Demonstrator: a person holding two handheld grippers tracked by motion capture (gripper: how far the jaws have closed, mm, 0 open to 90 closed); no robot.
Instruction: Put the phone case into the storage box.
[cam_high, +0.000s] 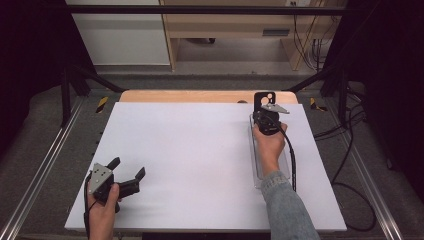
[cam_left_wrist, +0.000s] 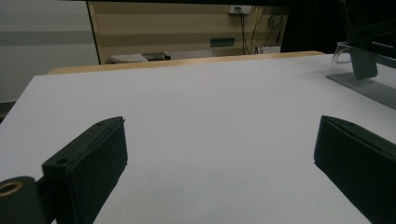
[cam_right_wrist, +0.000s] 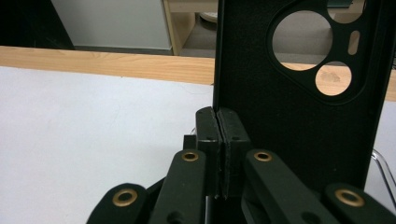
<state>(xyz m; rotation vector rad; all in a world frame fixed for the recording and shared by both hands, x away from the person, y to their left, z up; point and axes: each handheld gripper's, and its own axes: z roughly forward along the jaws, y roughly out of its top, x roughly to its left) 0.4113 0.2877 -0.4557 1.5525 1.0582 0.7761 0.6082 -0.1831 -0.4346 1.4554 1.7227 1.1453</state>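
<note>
A black phone case (cam_high: 263, 98) with round camera cut-outs stands upright at the far right of the white board (cam_high: 200, 160). My right gripper (cam_high: 264, 111) is shut on its lower edge. In the right gripper view the two pads (cam_right_wrist: 208, 135) press together on the left rim of the phone case (cam_right_wrist: 299, 116). My left gripper (cam_high: 129, 167) rests at the near left corner, held by a hand. Its jaws stand wide apart with nothing between them, and the left gripper view shows the left gripper (cam_left_wrist: 224, 154) over bare white board.
A clear plastic tray (cam_high: 256, 160) lies lengthwise under the right hand and forearm, and it is also in the left gripper view as the clear tray (cam_left_wrist: 359, 81) at the far right. A wooden strip (cam_high: 200, 96) borders the board's far edge. Cables (cam_high: 350, 165) trail off to the right.
</note>
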